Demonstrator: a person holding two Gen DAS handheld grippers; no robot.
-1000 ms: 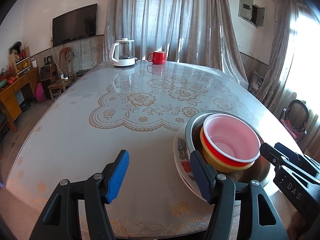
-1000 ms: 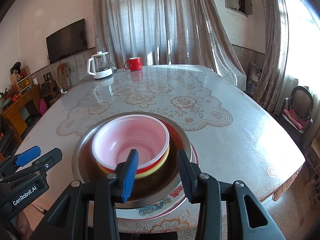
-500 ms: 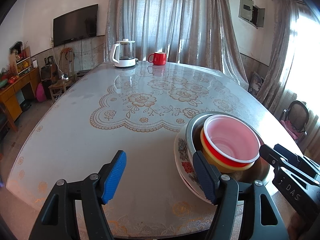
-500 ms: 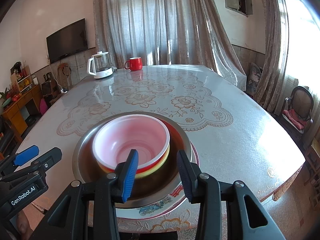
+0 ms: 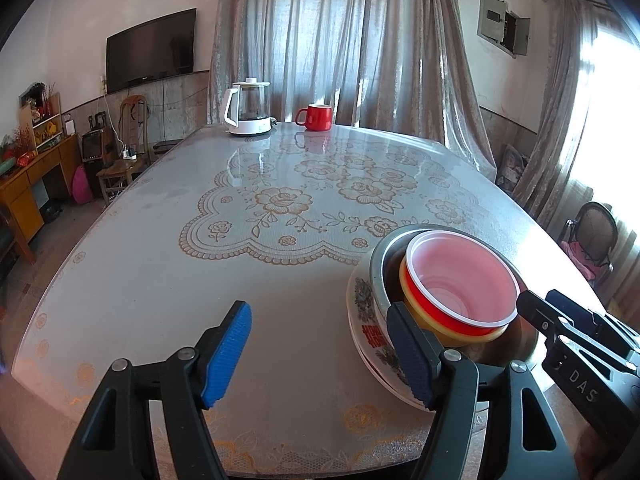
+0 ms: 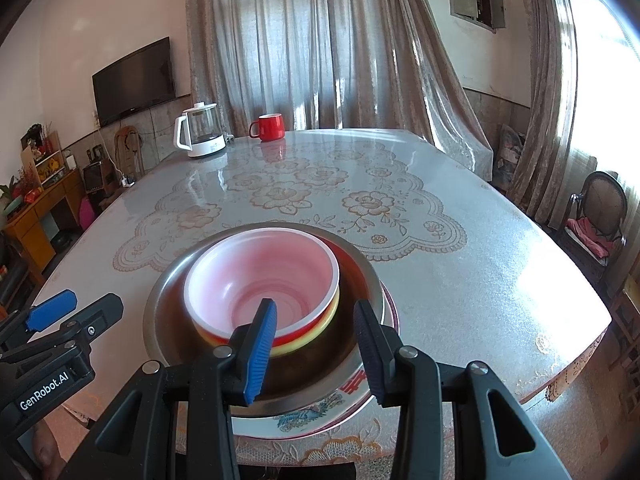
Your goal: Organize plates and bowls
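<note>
Stack of tableware sits at the near edge of the tabletop. From bottom up: a patterned plate with floral print and red characters, a metal basin on it, then nested bowls inside the basin. The top one is a pink bowl with a white rim; under it show a red bowl rim and a yellow bowl.

Left tool: jaws have just been opening and now stand wide. Between them lies only bare tabletop; its right blue pad appears in front of the plate's left rim, contact cannot be told. Nothing is gripped.

Right tool: jaws stand at a moderate gap, open, above the near side of the stack. Left pad overlaps the pink bowl's near rim in the right wrist view; right pad sits over the basin's inner wall. No pad visibly presses on anything.

Each tool appears at the edge of the other's view, flanking the stack.

Far end of tabletop: white kettle and red mug, just beside each other, well apart from the stack. Wall television at left, curtains behind.
</note>
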